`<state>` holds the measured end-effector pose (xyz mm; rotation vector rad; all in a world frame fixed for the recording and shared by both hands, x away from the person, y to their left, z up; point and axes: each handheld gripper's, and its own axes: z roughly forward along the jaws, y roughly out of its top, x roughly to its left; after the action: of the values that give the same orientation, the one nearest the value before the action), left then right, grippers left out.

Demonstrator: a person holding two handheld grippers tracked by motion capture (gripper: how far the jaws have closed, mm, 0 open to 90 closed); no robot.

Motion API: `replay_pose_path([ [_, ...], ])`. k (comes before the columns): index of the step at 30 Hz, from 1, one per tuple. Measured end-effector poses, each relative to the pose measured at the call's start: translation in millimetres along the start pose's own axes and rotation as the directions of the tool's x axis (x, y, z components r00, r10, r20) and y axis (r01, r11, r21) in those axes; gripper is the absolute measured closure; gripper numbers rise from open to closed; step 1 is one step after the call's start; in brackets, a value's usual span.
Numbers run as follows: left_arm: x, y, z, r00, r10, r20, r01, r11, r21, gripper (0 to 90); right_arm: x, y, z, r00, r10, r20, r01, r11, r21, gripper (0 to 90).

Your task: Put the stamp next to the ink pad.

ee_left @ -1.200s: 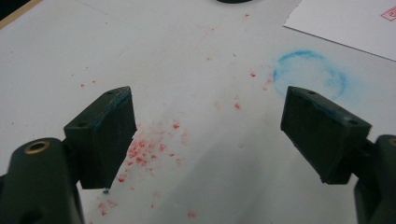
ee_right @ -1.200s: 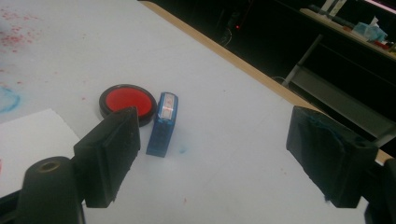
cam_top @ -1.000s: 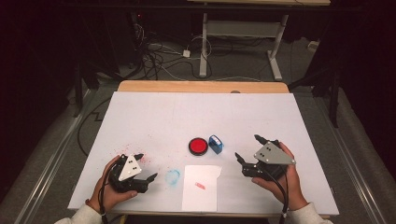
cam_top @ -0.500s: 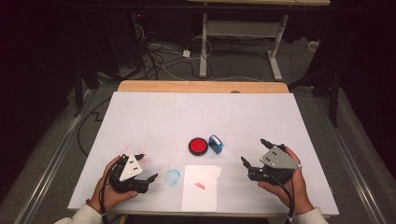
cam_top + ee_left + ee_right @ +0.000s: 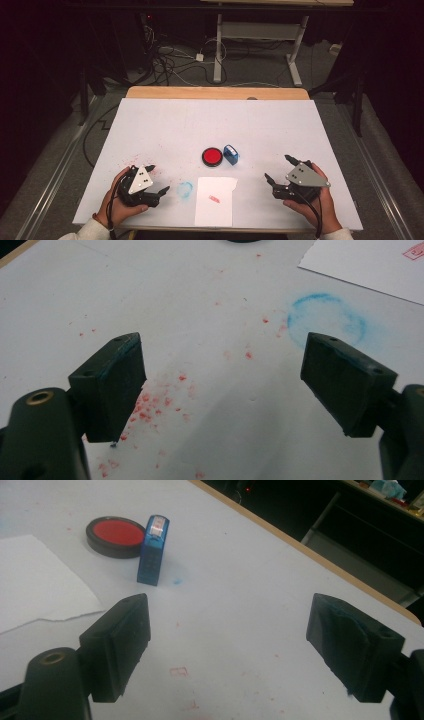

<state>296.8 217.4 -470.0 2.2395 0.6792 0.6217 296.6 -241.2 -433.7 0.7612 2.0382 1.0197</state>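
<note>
On the table (image 5: 165,125) lie one red ink pad (image 5: 212,156), one blue stamp (image 5: 230,154) touching its right side, and one paper sheet (image 5: 215,200) bearing a single red mark. The left gripper (image 5: 159,179) rests low at the near left edge, jaws spread wide with nothing between; the right gripper (image 5: 277,169) sits near the right edge, jaws likewise wide apart, aimed toward the stamp. The left gripper view shows a blue ring stain (image 5: 327,320) and red specks up close; the right gripper view shows the stamp lying on its side.

We note white table (image 5: 165,125): red ink pad (image 5: 212,156) near centre; blue stamp (image 5: 230,154) just beside pad; paper sheet (image 5: 215,202) nearer person; blue ring stain (image 5: 185,189) beside sheet.
</note>
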Motion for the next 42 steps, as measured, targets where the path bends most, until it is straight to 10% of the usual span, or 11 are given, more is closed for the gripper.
replay_pose_path([
  [23, -4.1, 3.1, 1.1, 0.9996, 0.028, 0.000, -0.028, 0.9996, 0.005, 17.7, -12.6, -50.9, -11.2, 0.9962, 0.077, 0.042, -0.079, 0.995, 0.053, 18.3],
  [42, -6.3, 2.1, -1.3, 0.9992, 0.040, -0.003, -0.040, 0.9992, 0.004, 17.6, -5.7, -43.4, -14.4, 0.9976, 0.059, 0.035, -0.060, 0.998, 0.023, 18.4],
])
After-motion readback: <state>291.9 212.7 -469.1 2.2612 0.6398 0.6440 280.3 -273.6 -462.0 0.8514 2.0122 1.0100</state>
